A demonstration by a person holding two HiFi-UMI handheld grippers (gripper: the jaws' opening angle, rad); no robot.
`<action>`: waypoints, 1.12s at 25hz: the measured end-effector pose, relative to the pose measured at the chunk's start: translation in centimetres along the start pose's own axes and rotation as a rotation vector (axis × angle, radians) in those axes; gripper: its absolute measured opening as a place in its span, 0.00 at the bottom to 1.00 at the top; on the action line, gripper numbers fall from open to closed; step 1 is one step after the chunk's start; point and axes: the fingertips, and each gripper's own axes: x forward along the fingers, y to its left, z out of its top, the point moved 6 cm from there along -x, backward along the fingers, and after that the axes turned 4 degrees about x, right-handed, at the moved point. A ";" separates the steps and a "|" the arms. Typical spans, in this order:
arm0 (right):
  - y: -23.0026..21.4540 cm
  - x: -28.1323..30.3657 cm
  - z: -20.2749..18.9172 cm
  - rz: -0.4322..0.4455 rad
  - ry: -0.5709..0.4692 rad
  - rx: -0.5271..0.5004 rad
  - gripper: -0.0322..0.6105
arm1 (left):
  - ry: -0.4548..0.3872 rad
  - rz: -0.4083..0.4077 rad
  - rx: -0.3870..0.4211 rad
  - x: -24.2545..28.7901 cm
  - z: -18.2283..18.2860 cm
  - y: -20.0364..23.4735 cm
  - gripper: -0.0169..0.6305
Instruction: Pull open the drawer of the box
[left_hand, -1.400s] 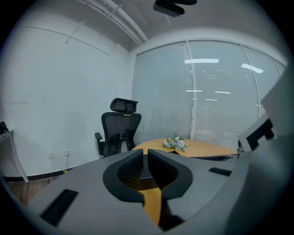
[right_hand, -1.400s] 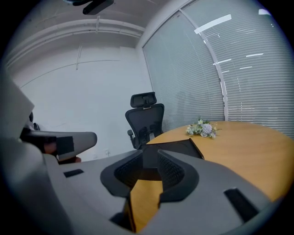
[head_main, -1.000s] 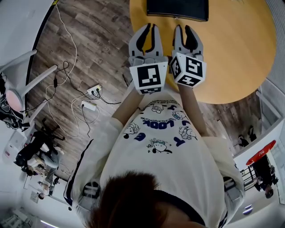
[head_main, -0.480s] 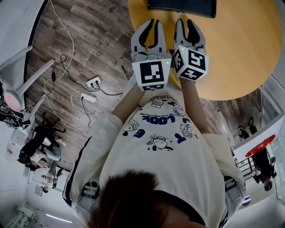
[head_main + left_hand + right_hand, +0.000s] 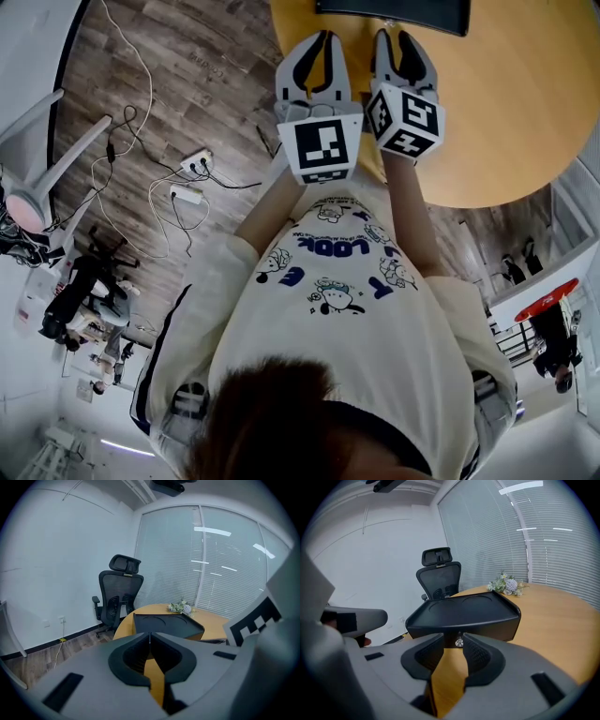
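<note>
Even, cool indoor light with soft shadows. In the gripper views white bars of glare lie on the blinds (image 5: 220, 569), and the corners fall black. Heavy fisheye bending throughout. The left tool (image 5: 150, 635) looms soft, out of focus; the worktop (image 5: 562, 620) shows mild sheen

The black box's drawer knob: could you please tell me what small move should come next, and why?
Probably ease the right hand-held gripper straight forward: its jaws stand slightly apart, and the small silver knob on the flat black plastic box shows in line between them, not yet reached.
</note>
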 end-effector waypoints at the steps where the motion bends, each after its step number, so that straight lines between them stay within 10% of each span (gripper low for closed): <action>1: -0.1 0.2 -0.2 -0.001 0.005 0.000 0.24 | 0.004 -0.002 0.000 0.1 -0.1 0.1 0.06; 28: -1.3 2.8 -1.7 -0.018 0.045 0.002 0.19 | 0.063 -0.021 -0.010 0.9 -2.0 0.8 0.06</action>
